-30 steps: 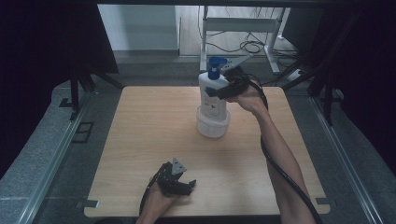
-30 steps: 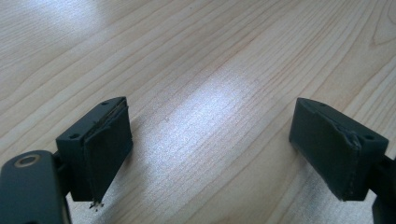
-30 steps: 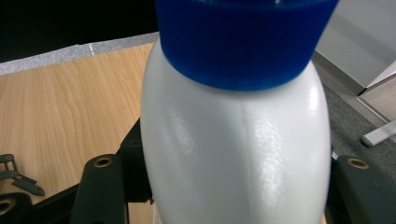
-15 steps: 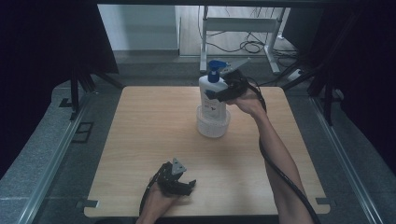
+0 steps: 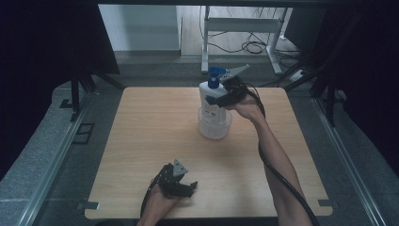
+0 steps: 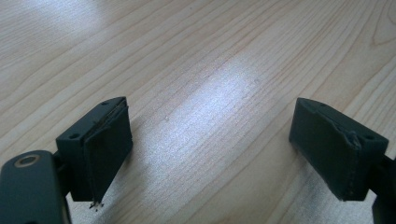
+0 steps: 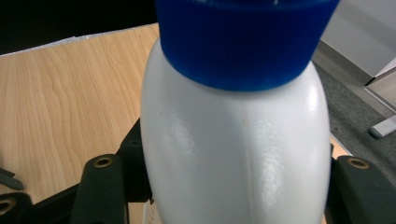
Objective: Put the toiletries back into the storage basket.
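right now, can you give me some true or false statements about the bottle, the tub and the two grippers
1. The right gripper is shut on the white plastic bottle with a blue cap. True.
2. The bottle lies on its side on the light wooden table. False: it is upright, its base in the clear round plastic tub.
3. The left gripper holds the tub. False: its jaws are open over bare wood, with nothing between them.
4. The left gripper sits near the table's front edge, far from the bottle. True.
5. The bottle's cap is red. False: it is blue.
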Available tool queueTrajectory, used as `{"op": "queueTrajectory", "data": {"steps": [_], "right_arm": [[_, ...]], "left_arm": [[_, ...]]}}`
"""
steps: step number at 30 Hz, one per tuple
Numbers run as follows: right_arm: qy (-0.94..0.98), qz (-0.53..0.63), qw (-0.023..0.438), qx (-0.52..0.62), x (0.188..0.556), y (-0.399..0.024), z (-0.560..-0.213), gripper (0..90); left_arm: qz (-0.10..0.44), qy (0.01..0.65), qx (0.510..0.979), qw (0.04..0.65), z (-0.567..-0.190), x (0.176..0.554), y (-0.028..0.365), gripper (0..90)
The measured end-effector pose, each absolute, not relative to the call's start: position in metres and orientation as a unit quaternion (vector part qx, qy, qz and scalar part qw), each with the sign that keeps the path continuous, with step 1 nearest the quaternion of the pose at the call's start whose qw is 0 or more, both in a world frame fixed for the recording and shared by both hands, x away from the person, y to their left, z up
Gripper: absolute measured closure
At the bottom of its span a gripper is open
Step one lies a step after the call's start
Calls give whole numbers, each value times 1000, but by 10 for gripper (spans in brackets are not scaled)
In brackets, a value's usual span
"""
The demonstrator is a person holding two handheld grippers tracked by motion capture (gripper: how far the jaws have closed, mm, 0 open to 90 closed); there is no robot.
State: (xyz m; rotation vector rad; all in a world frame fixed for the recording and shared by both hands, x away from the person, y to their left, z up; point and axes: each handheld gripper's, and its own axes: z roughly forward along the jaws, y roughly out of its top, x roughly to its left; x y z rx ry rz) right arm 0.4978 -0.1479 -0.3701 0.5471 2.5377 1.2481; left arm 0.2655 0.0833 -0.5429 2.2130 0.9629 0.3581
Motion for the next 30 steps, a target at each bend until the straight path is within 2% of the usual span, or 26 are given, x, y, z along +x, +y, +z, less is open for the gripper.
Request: {"op": "queueTrajectory", "data": {"steps": [30], "right_arm": [[878,420,122,193,499,-147,-406,382]], "left_arm": [[135,374,850,344,-543,265,83,126]]}}
